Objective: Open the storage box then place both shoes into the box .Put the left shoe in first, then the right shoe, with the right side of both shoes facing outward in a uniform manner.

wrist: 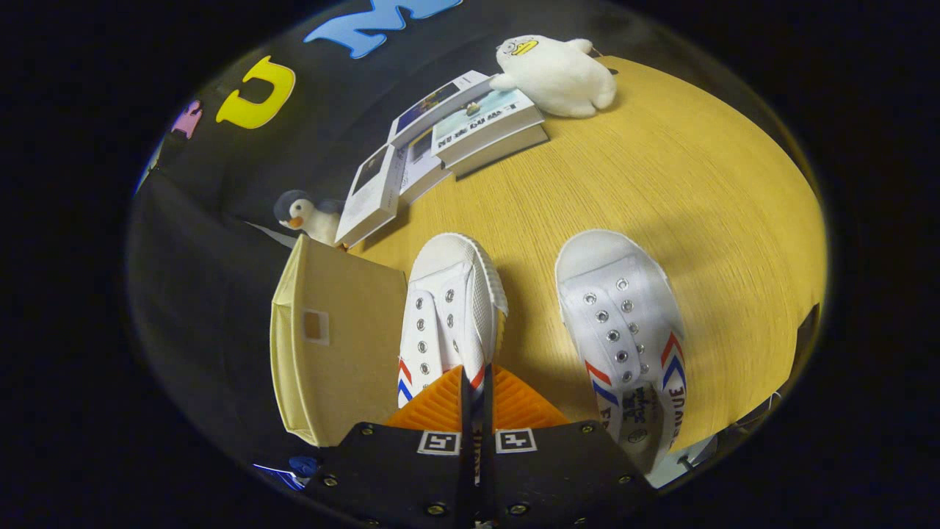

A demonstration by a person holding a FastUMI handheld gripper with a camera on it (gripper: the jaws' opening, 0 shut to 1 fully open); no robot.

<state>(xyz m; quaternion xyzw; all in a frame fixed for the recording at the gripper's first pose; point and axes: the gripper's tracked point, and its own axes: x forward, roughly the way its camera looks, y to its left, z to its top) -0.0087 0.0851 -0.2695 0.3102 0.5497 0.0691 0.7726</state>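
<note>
My gripper [477,378] is closed down on the left-hand shoe [449,316]: both orange fingers [440,404] press together with only a thin slit between them, pinching the side wall near the shoe's opening. That shoe is tilted onto its side, toe pointing to 12 o'clock, and it sits just beside the storage box [338,342], which lies at my 9 o'clock as a beige fabric box with a small label window on its near face; I cannot tell whether its lid is open. The second shoe [624,338] rests flat on the table [720,242] at my 2 o'clock, apart from the first, toe also to 12. Beyond the shoes, at 12 o'clock, I see a stack of books [448,139] with a white plush duck [558,73] touching its far end. A small plush penguin [305,217] stands at 10 o'clock, behind the box.
</note>
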